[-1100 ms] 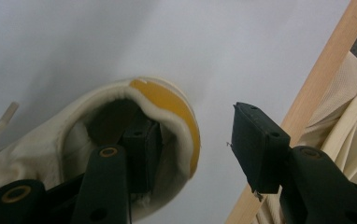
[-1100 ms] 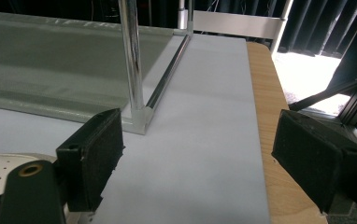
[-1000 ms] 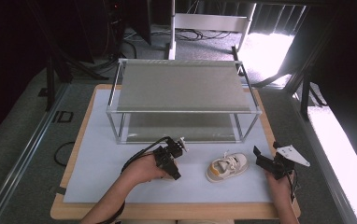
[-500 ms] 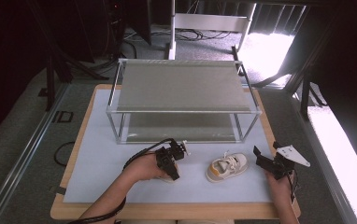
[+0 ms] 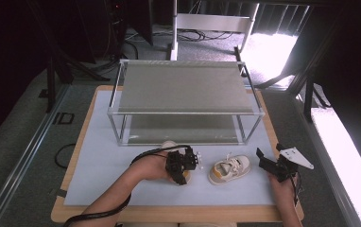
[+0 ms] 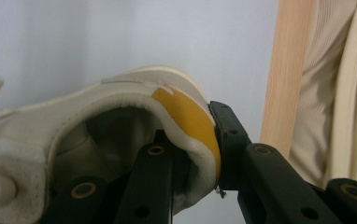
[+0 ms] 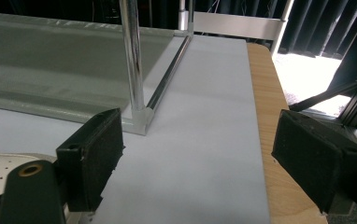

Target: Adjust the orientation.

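Observation:
A small cream shoe with a yellow heel tab (image 6: 120, 121) is held by my left gripper (image 6: 190, 140). Its jaws have just been closing and now pinch the heel collar, one jaw inside the shoe and one outside. In the high view that left gripper (image 5: 181, 165) sits on the white mat in front of the rack, and the hand hides most of its shoe. A matching shoe (image 5: 229, 169) lies on the mat just to its right. Farther right my right gripper (image 5: 268, 165) rests open; its own view shows my right gripper (image 7: 197, 158) with nothing between the pads.
A two-level metal shelf rack (image 5: 183, 87) stands at the back of the white mat (image 5: 98, 165), its near corner post (image 7: 134, 60) ahead of the right gripper. The wooden table edge (image 7: 260, 93) runs along the right. A person's beige sleeve (image 6: 335, 93) is close behind the left gripper.
The left gripper has shifted a little to the right, toward the second shoe, and its jaws have closed on the shoe's heel. The right gripper and the other shoe have stayed put.

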Action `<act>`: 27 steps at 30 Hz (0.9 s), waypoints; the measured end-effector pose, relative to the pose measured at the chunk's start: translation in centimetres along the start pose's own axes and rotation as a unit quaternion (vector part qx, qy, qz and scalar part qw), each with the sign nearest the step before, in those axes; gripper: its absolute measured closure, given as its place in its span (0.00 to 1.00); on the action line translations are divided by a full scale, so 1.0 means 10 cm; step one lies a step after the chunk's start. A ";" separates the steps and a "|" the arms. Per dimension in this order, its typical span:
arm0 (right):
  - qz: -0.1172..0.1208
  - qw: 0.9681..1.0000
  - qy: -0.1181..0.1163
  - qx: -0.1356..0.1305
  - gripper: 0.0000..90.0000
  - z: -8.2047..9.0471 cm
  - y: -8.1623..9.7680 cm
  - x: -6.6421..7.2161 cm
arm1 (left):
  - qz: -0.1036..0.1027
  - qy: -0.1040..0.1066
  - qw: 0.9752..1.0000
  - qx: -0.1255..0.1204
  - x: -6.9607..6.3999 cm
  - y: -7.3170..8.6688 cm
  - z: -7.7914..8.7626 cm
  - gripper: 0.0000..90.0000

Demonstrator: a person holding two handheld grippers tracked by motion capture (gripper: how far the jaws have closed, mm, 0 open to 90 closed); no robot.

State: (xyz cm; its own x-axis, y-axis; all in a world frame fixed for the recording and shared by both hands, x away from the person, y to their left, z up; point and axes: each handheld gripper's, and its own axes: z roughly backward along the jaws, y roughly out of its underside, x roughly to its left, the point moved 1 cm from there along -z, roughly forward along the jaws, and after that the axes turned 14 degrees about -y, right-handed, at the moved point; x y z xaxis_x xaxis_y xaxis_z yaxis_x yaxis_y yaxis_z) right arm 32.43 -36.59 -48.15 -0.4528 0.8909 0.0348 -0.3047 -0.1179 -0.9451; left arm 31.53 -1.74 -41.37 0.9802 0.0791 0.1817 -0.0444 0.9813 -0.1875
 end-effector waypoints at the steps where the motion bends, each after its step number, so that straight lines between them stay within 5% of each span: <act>1: 0.000 1.000 0.000 0.000 0.18 0.00 0.00 0.00 | -0.012 0.004 1.000 0.005 -0.02 -0.02 0.00 0.88; 7: 0.001 1.000 0.001 0.000 0.18 0.00 0.00 0.00 | -0.102 0.033 0.994 0.003 -0.19 -0.16 -0.01 0.87; 12: -0.002 1.000 0.002 -0.005 0.18 0.01 0.00 0.00 | -0.175 0.027 0.984 -0.012 -0.24 -0.11 -0.03 0.87; 15: -0.002 1.000 0.003 -0.005 0.18 0.01 0.00 0.00 | -0.183 0.030 0.983 0.013 -0.23 -0.06 -0.07 0.86; 16: -0.002 1.000 0.003 -0.004 0.18 0.01 0.00 0.00 | -0.179 0.024 0.983 0.027 -0.23 -0.04 -0.10 0.84; 21: -0.001 1.000 0.002 -0.003 0.18 0.00 0.00 0.00 | -0.151 0.015 0.988 0.011 -0.24 -0.02 -0.12 0.79; 25: -0.001 1.000 0.003 -0.002 0.18 0.00 0.00 0.00 | -0.102 -0.002 0.995 0.007 -0.21 0.00 -0.13 0.65; 27: -0.001 1.000 0.002 -0.004 0.18 0.01 0.00 0.00 | -0.061 -0.003 0.998 0.020 -0.18 0.00 -0.12 0.56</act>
State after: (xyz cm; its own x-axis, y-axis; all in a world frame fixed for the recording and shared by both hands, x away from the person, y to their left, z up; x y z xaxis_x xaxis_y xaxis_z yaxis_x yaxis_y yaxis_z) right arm 32.39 -36.63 -48.15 -0.4487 0.8929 0.0363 -0.3001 -0.1123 -0.9473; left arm 30.03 -2.13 -42.89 0.9774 -0.0408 0.2076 0.0680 0.9897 -0.1258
